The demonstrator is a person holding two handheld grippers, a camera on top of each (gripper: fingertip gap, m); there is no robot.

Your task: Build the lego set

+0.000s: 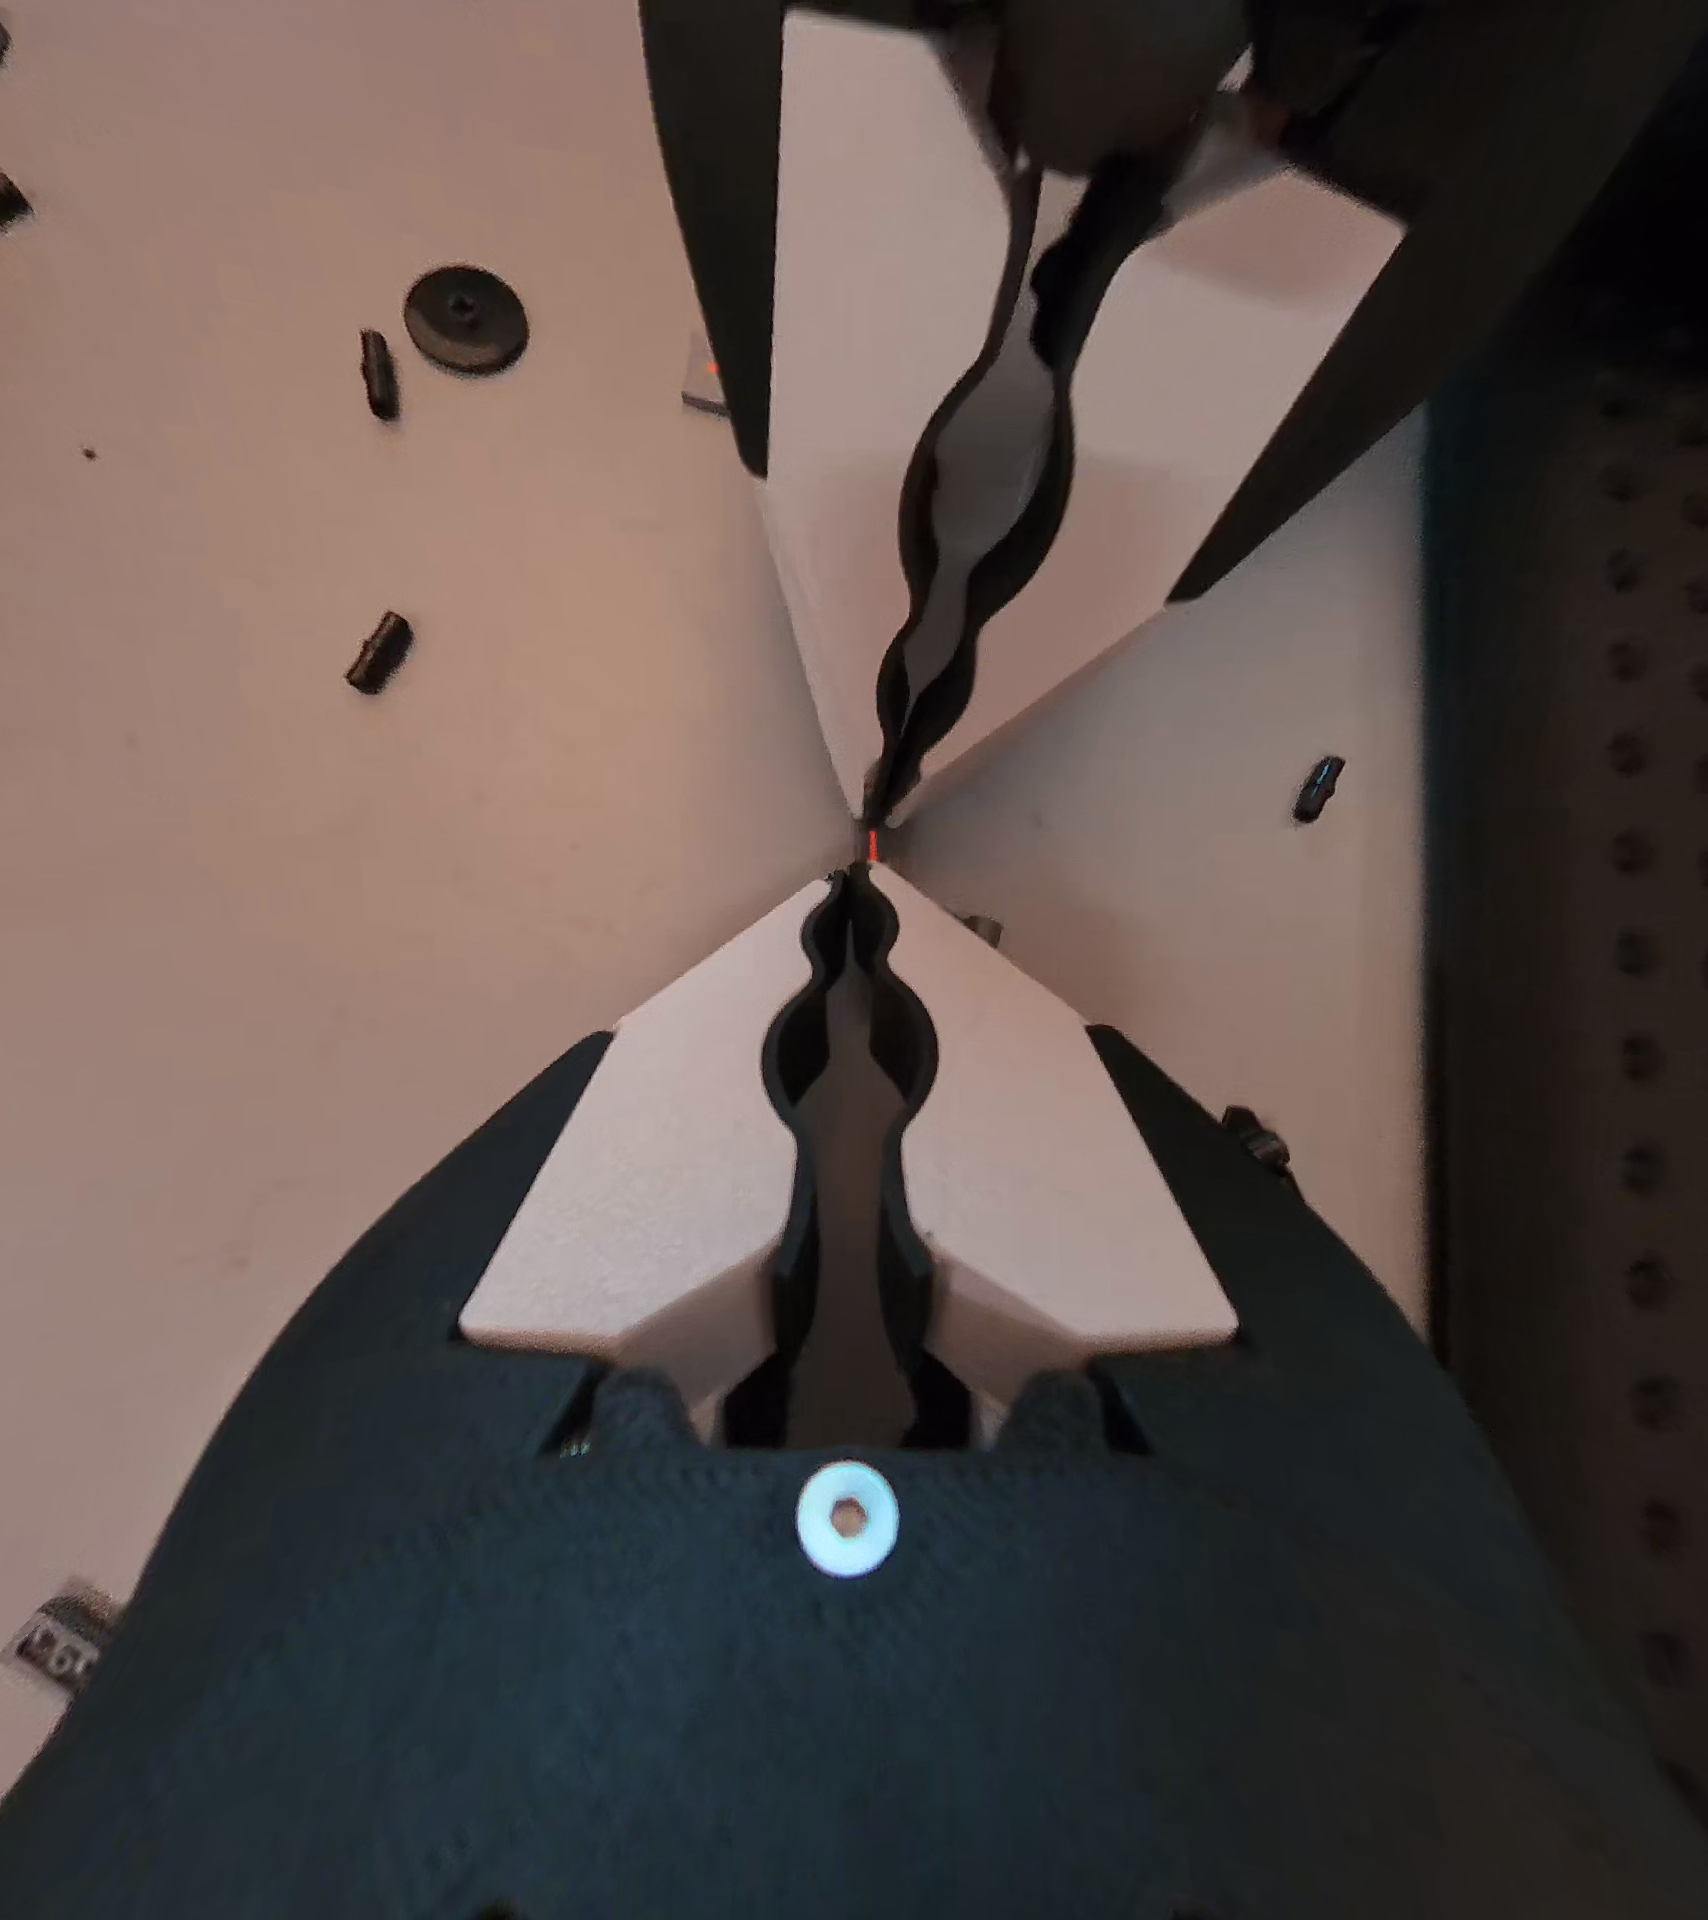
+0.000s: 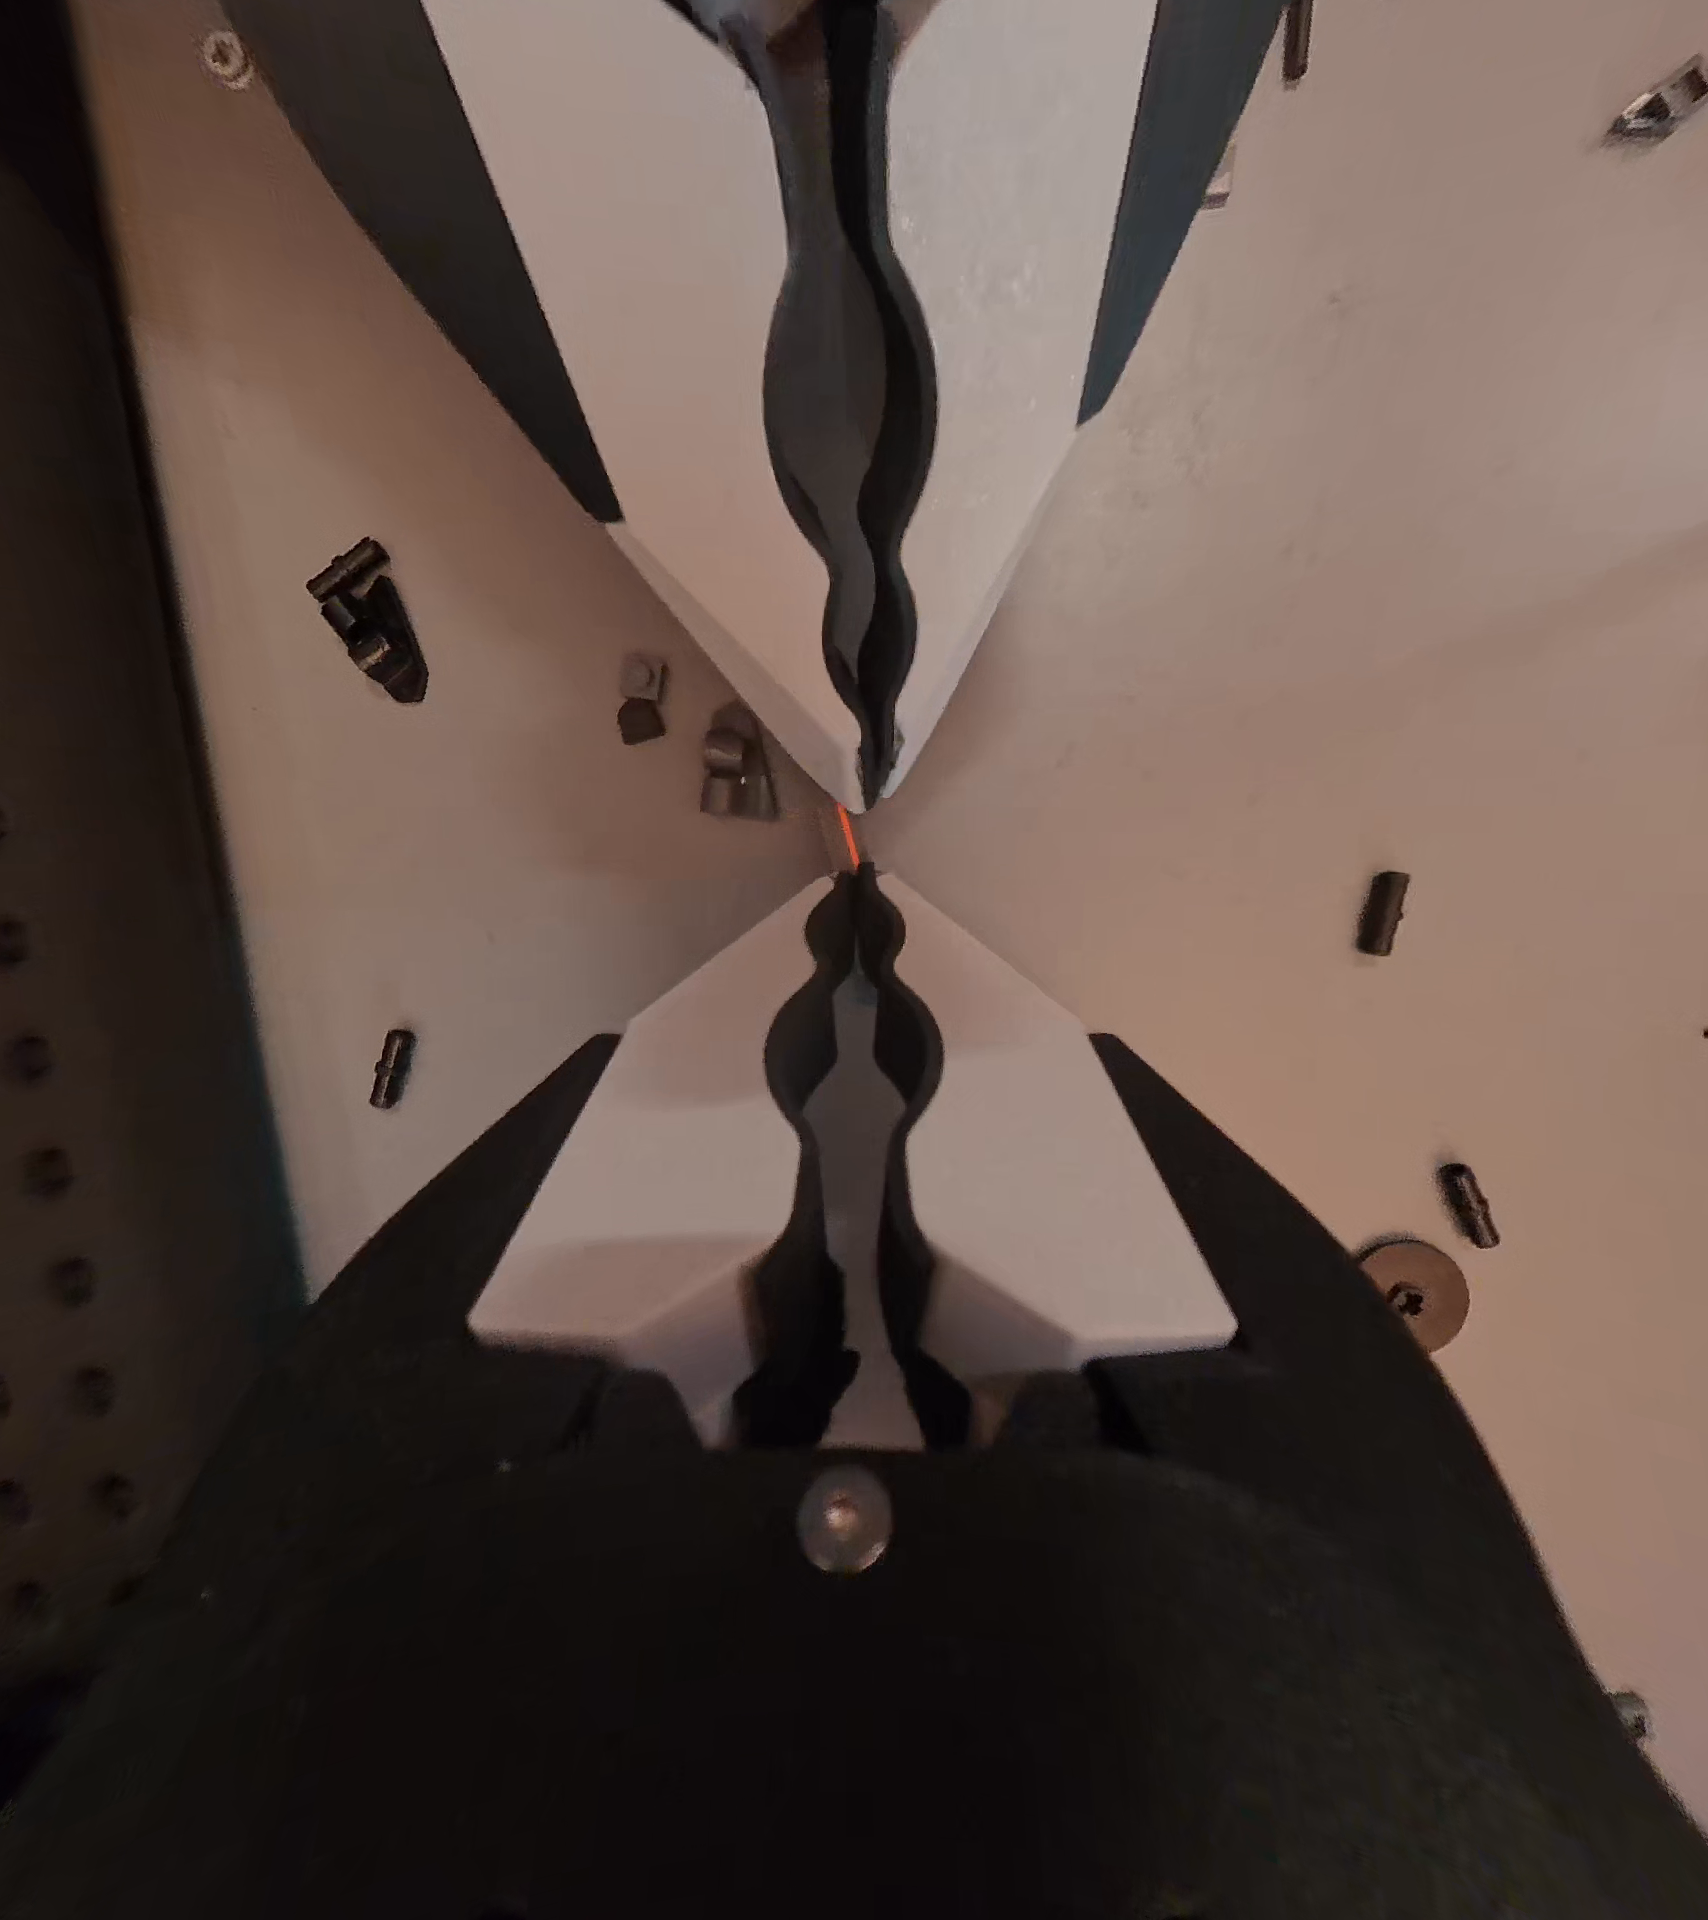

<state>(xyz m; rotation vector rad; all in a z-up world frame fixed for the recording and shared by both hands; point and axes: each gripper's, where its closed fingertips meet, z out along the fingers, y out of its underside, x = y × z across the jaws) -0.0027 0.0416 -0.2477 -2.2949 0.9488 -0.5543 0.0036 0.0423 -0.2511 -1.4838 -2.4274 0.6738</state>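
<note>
My left gripper (image 1: 855,878) and my right gripper (image 2: 855,878) meet tip to tip above the white table (image 1: 310,987). Both have their jaws closed. A thin orange lego piece (image 1: 872,844) spans the small gap between the two pairs of tips and is seen edge-on, so its shape is unclear. It also shows in the right wrist view (image 2: 846,831). The right gripper (image 1: 881,816) comes in from the top of the left wrist view, and the left gripper (image 2: 871,805) from the top of the right wrist view.
Small black pins (image 1: 380,651) (image 2: 1382,912), a black round disc (image 1: 464,317), a black bracket piece (image 2: 367,613) and grey pieces (image 2: 736,774) (image 1: 65,1642) lie scattered on the table. A dark perforated board (image 1: 1660,1039) borders the table's edge. My left and right fingertips are right by each other. My left tips are roughly 10 cm from the black bracket piece (image 2: 367,613).
</note>
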